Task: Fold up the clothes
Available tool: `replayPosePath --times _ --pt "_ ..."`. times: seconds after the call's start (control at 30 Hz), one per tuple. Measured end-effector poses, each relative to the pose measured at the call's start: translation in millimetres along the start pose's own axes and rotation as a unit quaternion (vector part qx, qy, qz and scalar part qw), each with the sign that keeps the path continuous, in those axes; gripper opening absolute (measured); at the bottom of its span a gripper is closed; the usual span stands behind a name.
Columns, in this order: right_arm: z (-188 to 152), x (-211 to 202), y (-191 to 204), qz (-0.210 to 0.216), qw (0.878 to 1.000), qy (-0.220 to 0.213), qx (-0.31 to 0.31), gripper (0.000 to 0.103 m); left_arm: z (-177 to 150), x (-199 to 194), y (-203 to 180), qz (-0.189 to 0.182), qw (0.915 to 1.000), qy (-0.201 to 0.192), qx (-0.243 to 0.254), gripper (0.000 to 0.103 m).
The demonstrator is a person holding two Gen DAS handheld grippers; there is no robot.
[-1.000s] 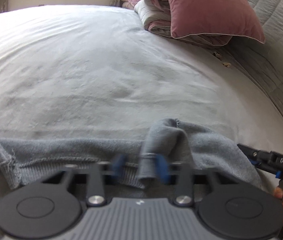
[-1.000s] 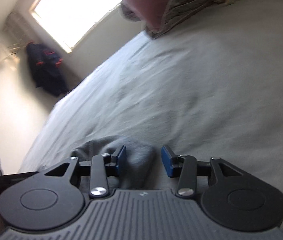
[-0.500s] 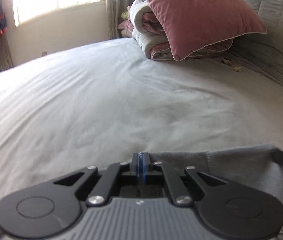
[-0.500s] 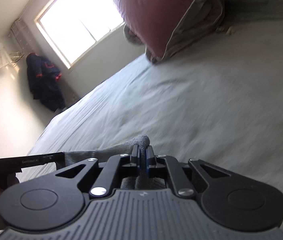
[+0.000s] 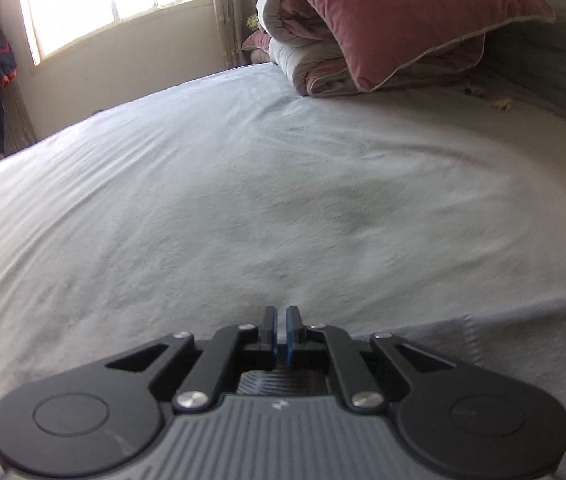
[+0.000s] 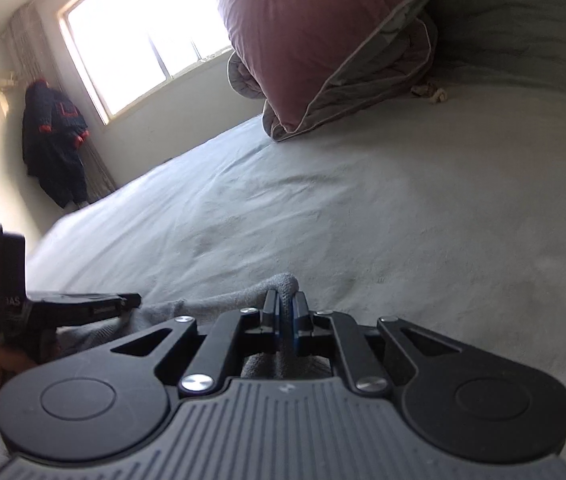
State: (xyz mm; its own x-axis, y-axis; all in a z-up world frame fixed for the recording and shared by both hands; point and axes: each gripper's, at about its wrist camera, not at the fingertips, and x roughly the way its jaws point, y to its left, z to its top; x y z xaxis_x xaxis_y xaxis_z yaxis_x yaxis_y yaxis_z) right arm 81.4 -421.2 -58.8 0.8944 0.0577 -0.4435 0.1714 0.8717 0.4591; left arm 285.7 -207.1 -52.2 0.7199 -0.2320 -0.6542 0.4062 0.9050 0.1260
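We hold a grey knit garment [image 6: 243,300] at the near edge of the bed [image 5: 243,200], and its held edge runs left to right between our two grippers. That line is what the coming fold turns on: the cloth stretches from one grip straight across to the other, with the open sheet lying far beyond both. The right gripper [image 6: 286,312] has its jaws clamped on a bunched fold of the knit, which pokes up just past the tips. The left gripper [image 5: 281,330] has its jaws nearly together on a thin pale layer, by our reading the garment's edge, whose grey cloth spreads to the right of it. The log has these jaws easing apart slightly. Neither hand is nearer; a maroon pillow [image 5: 403,20] sits far off.
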Motion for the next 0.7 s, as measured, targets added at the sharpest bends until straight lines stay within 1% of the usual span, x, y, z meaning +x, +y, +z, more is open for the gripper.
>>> replayPosePath --times 0.03,0.07,0.1,0.13,0.17,0.2,0.23,0.3,0.33,0.4,0.47,0.5,0.53,0.6,0.7 --pt "1.2 -1.1 -4.6 0.013 1.0 0.002 0.019 0.013 2.1 -7.4 -2.8 -0.008 1.0 -0.002 0.003 0.009" --pt "2.4 -2.2 -9.2 0.025 0.999 0.004 0.037 0.015 4.5 -14.9 -5.8 -0.019 0.9998 -0.004 0.006 0.014" --pt "3.5 -3.3 -13.9 0.038 0.998 0.006 0.056 0.015 7.4 -20.9 -10.1 -0.033 0.9994 -0.005 0.011 0.023" --pt "5.2 -4.0 -18.0 0.047 0.996 0.008 0.072 0.015 10.5 -26.1 -15.0 -0.048 0.9987 -0.005 0.015 0.03" --pt "7.1 -4.9 -21.7 0.048 0.995 0.011 0.083 0.015 13.9 -29.8 -20.6 -0.064 0.9977 -0.002 0.02 0.042" --pt "8.9 -6.4 -25.1 0.047 0.995 0.014 0.092 0.016 17.3 -31.1 -27.8 -0.083 0.9961 0.004 0.028 0.048" --pt "11.0 -7.5 -27.8 0.043 0.994 0.021 0.097 0.016 20.7 -31.5 -35.7 -0.104 0.9938 0.011 0.037 0.049" --pt "15.3 -9.4 -31.4 0.029 0.994 0.039 0.096 0.017 25.6 -28.3 -53.9 -0.143 0.9876 0.031 0.058 0.054" --pt "17.2 -11.0 -32.6 0.024 0.994 0.045 0.092 0.017 27.3 -26.3 -62.8 -0.162 0.9838 0.036 0.068 0.054" --pt "20.0 -15.4 -38.0 0.016 0.994 0.044 0.095 0.017 29.4 -22.7 -80.1 -0.192 0.9766 0.041 0.088 0.057" --pt "22.2 -20.2 -44.3 0.01 0.994 0.039 0.103 0.019 32.2 -18.7 -95.5 -0.211 0.9713 0.051 0.096 0.058" --pt "23.0 -22.8 -47.5 0.009 0.993 0.034 0.108 0.025 34.2 -17.7 -102.0 -0.215 0.9701 0.058 0.096 0.058" --pt "23.6 -25.3 -50.5 0.007 0.993 0.029 0.113 0.034 36.3 -18.3 -107.8 -0.207 0.9716 0.066 0.093 0.058" --pt "24.9 -30.4 -56.4 0.002 0.992 0.019 0.122 0.036 38.9 -25.6 -118.7 -0.188 0.9748 0.078 0.092 0.058" --pt "27.8 -38.9 -63.6 -0.003 0.991 0.007 0.13 0.036 37.7 -43.2 -133.8 -0.208 0.9685 0.09 0.103 0.058"
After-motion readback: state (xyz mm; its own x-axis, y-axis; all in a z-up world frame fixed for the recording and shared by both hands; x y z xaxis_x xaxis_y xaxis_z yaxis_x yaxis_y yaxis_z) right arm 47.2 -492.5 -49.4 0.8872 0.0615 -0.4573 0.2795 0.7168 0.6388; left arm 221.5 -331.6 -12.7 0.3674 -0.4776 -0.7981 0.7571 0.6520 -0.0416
